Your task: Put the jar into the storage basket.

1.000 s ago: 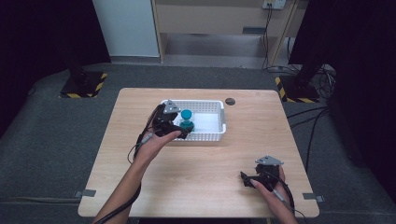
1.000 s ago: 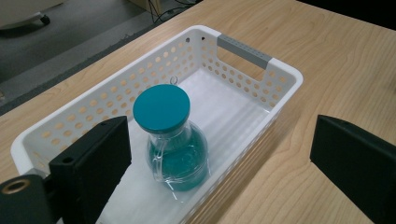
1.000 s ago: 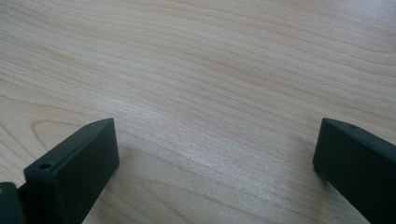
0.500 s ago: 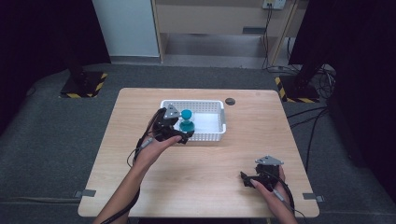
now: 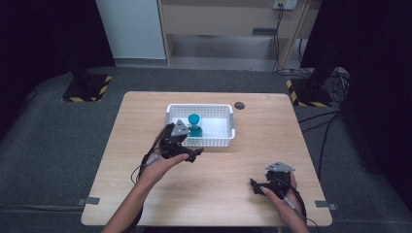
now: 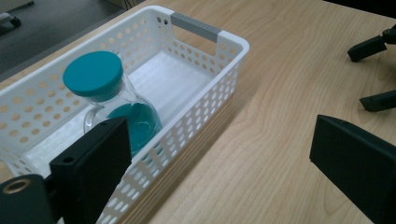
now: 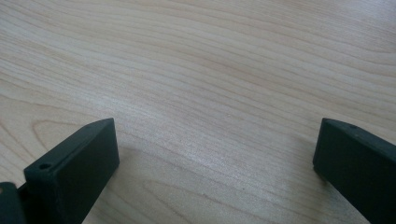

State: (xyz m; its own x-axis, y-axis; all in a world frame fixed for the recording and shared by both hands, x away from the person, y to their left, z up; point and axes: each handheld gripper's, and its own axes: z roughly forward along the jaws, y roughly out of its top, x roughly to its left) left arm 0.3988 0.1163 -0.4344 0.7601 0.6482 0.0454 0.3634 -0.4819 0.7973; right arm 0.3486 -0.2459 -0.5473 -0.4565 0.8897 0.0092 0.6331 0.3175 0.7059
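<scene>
Withdrawn from the basket since the earlier frames: left gripper, previously up at the near wall beside the bottle, now held back over the table just in front of that wall. Jaws spread wide, nothing between them; in the left gripper view, one jaw low in front of the basket's perforated side, the other out over bare wood.

Bottle standing upright inside the white basket, near its left end in the high view, close to the near wall. Clear glass body, teal contents, teal cap on top. Released; no contact with either gripper.

Basket resting flat on the wooden table, grey handle strip on its far short end in the left gripper view. Small dark round object on the table just beyond the basket's right corner; nature not determinable.

Right gripper unchanged in position, low over the table near the front right edge, well apart from the basket. Jaws wide apart, holding nothing; plain wood grain beneath them in the right gripper view.
</scene>
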